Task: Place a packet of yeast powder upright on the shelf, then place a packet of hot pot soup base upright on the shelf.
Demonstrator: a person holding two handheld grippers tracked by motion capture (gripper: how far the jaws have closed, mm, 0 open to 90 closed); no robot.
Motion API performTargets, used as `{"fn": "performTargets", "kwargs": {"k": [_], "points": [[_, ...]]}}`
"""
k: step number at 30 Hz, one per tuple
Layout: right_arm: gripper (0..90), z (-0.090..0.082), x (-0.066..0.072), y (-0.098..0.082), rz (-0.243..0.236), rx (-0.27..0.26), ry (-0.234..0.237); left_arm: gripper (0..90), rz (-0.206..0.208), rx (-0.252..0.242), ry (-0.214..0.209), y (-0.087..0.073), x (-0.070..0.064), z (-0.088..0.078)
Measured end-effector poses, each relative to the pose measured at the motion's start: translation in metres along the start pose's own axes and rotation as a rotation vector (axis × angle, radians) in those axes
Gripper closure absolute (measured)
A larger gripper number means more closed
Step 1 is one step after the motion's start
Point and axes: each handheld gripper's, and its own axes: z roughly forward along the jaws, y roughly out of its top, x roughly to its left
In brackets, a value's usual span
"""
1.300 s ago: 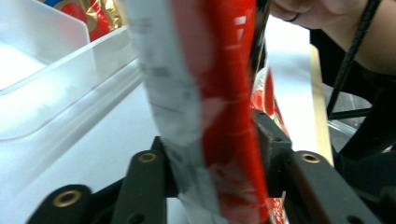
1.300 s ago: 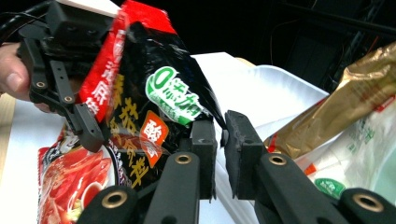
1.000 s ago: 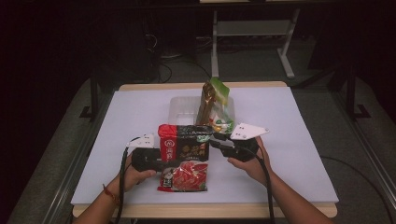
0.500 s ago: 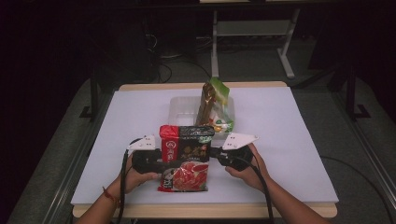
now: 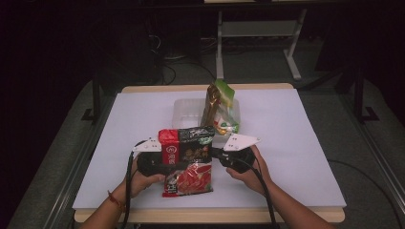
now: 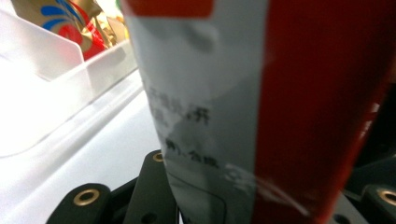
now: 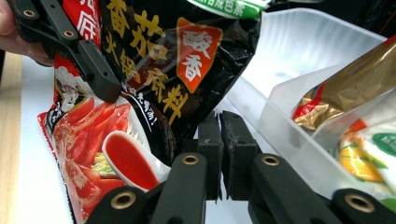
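Note:
A red and black soup-base packet (image 5: 187, 160) is held upright-tilted above the table's near side. My left gripper (image 5: 169, 164) is shut on its left part; its jaws have just been closing, and the packet (image 6: 224, 93) sits between them. The left gripper's finger (image 7: 93, 65) lies across the packet's front (image 7: 154, 60). My right gripper (image 5: 216, 155) is at the packet's right edge. Its jaws (image 7: 219, 135) have just closed further and stand almost together, pinching the packet's thin edge.
A clear plastic tray (image 5: 186, 107) stands just behind the packet, with a gold and green packet (image 5: 218, 107) leaning in it. The tray wall (image 7: 299, 51) is close on the right gripper's right. White table cover (image 5: 296, 143) spreads around.
The right gripper has shifted slightly in and down to the packet's right edge and its jaws have drawn together. The packet and the left hand have barely moved.

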Motion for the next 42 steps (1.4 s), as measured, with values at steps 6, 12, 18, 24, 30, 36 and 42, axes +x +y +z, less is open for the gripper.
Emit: {"fn": "performTargets", "kwargs": {"k": [6,12,18,24,30,36,42], "points": [[75.1,-0.003,-0.006,0.001,0.015,-0.012,0.008,75.5,-0.002,-0.034,-0.014,0.000,-0.001,-0.002],[58.6,-0.025,-0.020,-0.005,0.023,-0.032,-0.013,77.2,0.005,-0.053,-0.009,0.000,-0.007,-0.005],[45.2,-0.053,-0.037,-0.020,0.072,-0.030,-0.070,78.1,0.003,-0.071,0.023,0.002,-0.008,-0.010],[40.7,-0.076,-0.046,-0.051,0.033,0.088,-0.180,78.5,0.003,-0.084,0.053,0.003,-0.007,-0.014],[30.2,-0.093,-0.063,-0.075,0.060,0.100,-0.310,78.8,0.013,-0.097,0.078,0.006,-0.006,-0.017],[26.2,-0.102,-0.074,-0.083,0.118,0.074,-0.356,78.8,0.010,-0.121,0.097,0.007,-0.003,-0.022],[25.1,-0.103,-0.078,-0.093,0.154,0.095,-0.384,78.8,0.012,-0.140,0.124,0.010,0.000,-0.025]]}}
